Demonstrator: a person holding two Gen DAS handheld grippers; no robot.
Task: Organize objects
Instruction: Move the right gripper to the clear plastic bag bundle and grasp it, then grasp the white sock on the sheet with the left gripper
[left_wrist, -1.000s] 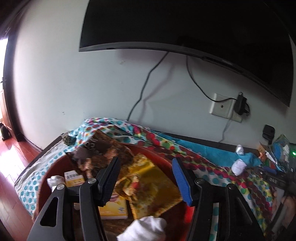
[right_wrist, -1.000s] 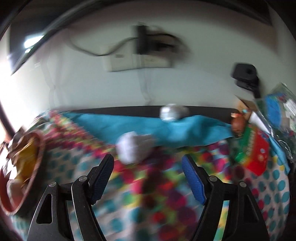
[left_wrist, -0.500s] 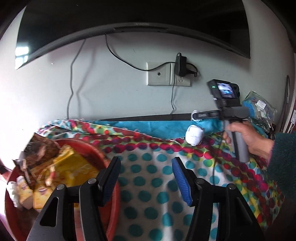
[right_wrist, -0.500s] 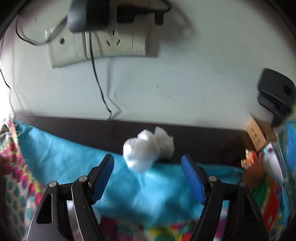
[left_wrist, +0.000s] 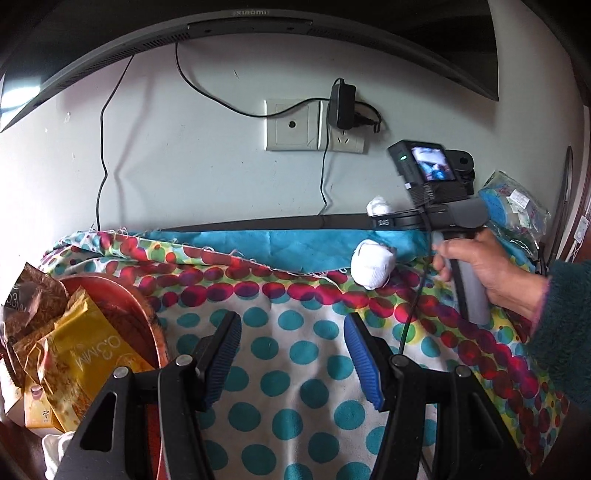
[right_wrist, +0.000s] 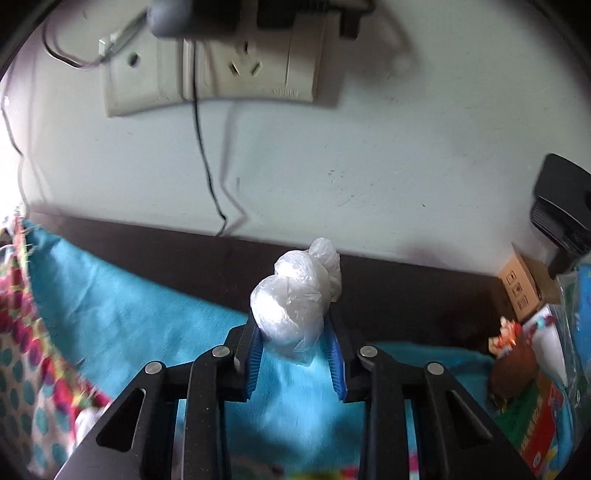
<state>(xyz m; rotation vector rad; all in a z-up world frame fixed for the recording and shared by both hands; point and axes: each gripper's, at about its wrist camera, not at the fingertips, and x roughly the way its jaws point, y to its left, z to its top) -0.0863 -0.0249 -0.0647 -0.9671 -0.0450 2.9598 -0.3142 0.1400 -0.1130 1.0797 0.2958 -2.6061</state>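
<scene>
The jaws of the right gripper (right_wrist: 294, 345) have just been closing, and the small white plastic-wrapped bundle (right_wrist: 293, 314) that lay loose between the spread blue pads half a second ago is now pinched between them. The bundle is held at the far edge of the turquoise cloth (right_wrist: 147, 295), just in front of the dark strip below the wall; whether it has left the cloth cannot be told. The left gripper (left_wrist: 291, 354) is kept spread and empty nearer than that cloth, over the spotted sheet. A lift toward the red basin (left_wrist: 122, 306), left of the cloth, is judged likely next.
</scene>
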